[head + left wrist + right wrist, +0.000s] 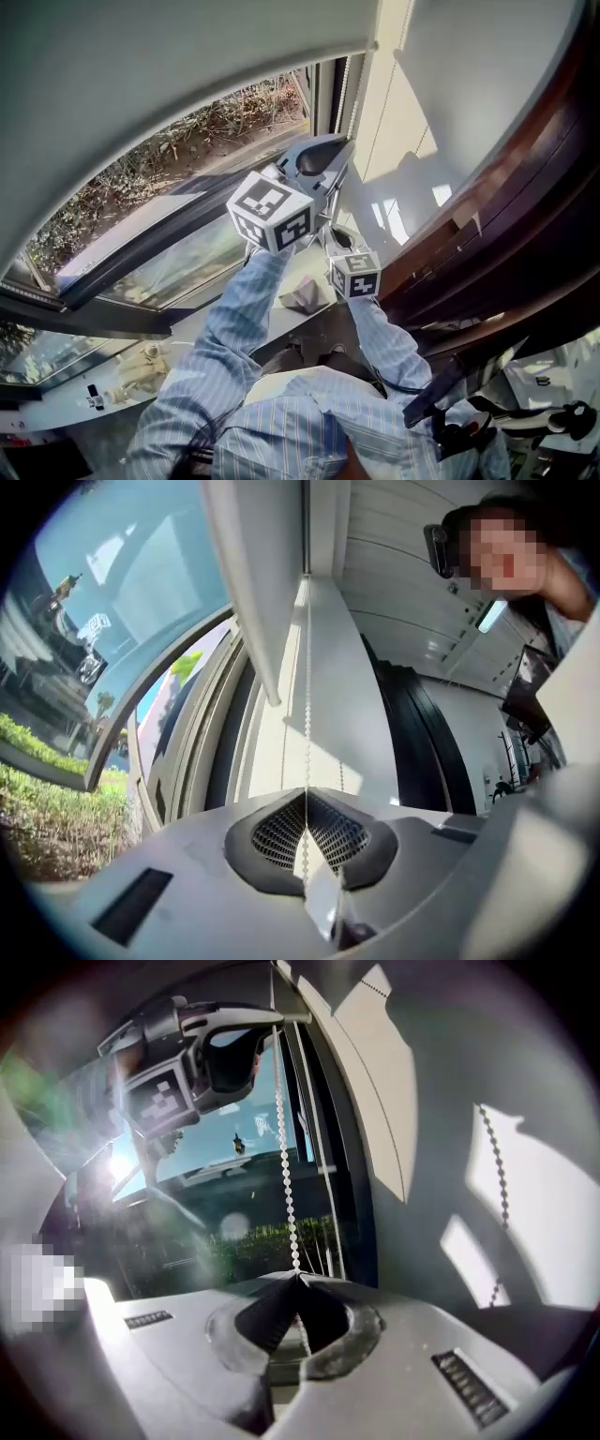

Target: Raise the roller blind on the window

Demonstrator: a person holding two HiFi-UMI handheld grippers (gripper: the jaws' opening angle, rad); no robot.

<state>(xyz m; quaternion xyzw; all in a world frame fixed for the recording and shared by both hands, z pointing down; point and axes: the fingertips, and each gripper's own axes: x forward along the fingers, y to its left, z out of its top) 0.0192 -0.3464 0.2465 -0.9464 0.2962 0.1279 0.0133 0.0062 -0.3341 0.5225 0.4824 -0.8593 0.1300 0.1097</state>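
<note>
The grey roller blind (141, 75) covers the top of the window, with its lower edge curving across the glass. A white bead chain (307, 696) hangs beside the window frame. My left gripper (323, 159) is raised high and shut on the chain, which passes between its closed pads (306, 794). Below it, my right gripper (342, 239) is also shut on the bead chain (284, 1166), with its pads pinched at the beads (298, 1276). In the right gripper view the left gripper (225, 1049) sits higher up the same chain.
A white wall (450, 112) with sun patches lies right of the window, and a dark wooden frame (525, 216) beyond it. On the sill lie a crumpled white item (305, 295) and small figures (141, 370). Shrubs show outside the glass (187, 141).
</note>
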